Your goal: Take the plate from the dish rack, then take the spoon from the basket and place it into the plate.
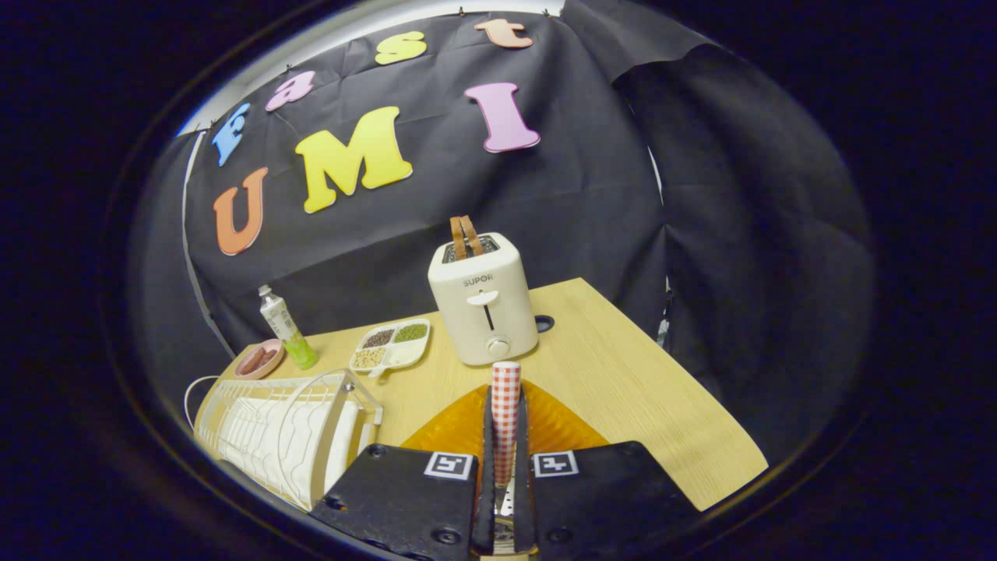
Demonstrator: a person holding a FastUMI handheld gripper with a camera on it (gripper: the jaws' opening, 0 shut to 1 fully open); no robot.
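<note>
Between the closed fingers of the gripper (505, 460) a spoon (505, 413) with a red-checked handle is clamped upright, directly above an orange plate (557, 425) lying on the table (639, 389). Plate removal from the dish rack (280, 432) is judged done; spoon pickup too. Only lowering and release into the plate are left.

Fisheye rides above the tongs (505, 467), facing the toaster (483, 308) across the table (623, 389)

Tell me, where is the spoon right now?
The spoon with the red-checked handle is clamped between the tongs, over the orange plate, in front of the toaster.
</note>
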